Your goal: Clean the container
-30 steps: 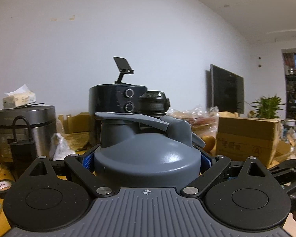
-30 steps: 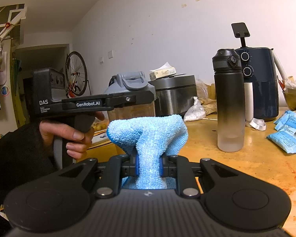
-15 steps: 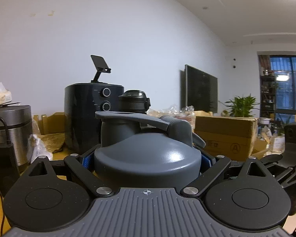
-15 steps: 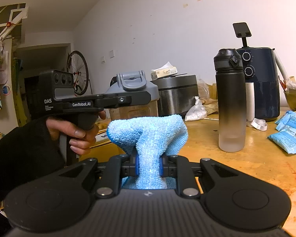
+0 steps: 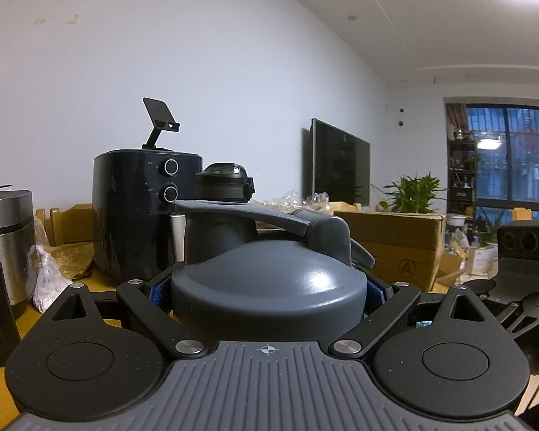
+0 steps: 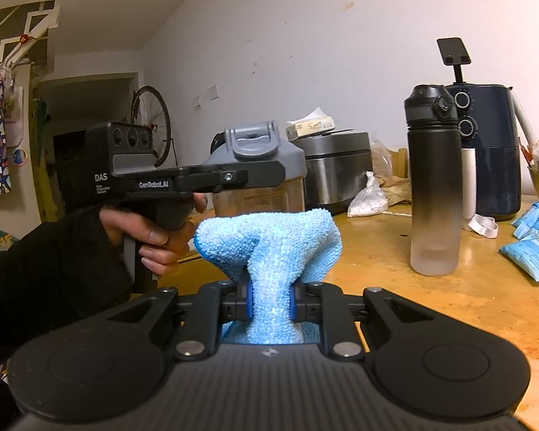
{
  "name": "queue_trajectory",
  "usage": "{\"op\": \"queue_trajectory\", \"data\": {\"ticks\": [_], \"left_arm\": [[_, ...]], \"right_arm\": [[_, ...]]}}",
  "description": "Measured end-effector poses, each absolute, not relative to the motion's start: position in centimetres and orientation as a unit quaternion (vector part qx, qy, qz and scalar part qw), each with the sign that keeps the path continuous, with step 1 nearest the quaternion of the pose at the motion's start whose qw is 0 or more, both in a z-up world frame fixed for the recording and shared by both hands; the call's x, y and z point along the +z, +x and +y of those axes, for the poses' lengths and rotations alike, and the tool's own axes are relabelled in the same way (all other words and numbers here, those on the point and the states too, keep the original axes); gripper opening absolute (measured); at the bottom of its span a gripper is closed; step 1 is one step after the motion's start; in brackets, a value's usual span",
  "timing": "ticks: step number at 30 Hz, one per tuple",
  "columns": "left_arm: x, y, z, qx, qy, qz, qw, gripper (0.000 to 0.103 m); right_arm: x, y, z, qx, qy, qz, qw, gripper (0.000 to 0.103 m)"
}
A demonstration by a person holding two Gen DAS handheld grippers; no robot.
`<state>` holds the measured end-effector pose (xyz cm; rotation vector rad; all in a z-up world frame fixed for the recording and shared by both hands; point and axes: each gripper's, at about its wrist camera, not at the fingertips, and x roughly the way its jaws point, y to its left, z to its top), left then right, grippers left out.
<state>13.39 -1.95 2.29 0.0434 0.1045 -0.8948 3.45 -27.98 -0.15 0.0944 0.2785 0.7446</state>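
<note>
Between our right gripper (image 6: pixel 269 305) jaws: bunched light-blue microfibre cloth (image 6: pixel 269 248), clamped nearly together, just tightened. Left gripper (image 5: pixel 267 287) jaws wide, clamped on grey-lidded clear container (image 5: pixel 269 287).

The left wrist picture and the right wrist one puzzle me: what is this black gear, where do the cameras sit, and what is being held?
No robot here: a person carries handheld tongs in each hand, each with a camera looking forward along its fingers. The left camera shows the left tongs closed around the grey-lidded container. The right camera shows the right tongs pinching a blue cloth; it also sees the person's left hand holding the other tool with the container from the side. On the wooden table stand a black bottle, a dark air fryer and a steel cooker, with blue packets at the right.
</note>
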Motion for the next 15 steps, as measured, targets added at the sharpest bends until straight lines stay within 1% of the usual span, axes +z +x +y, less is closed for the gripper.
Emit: {"op": "queue_trajectory", "data": {"ticks": [15], "left_arm": [[2.3, 13.7, -1.8, -0.435, 0.016, 0.057, 0.898, 0.096]], "right_arm": [[0.7, 6.2, -25.4, 0.379, 0.036, 0.138, 0.914, 0.012]]}}
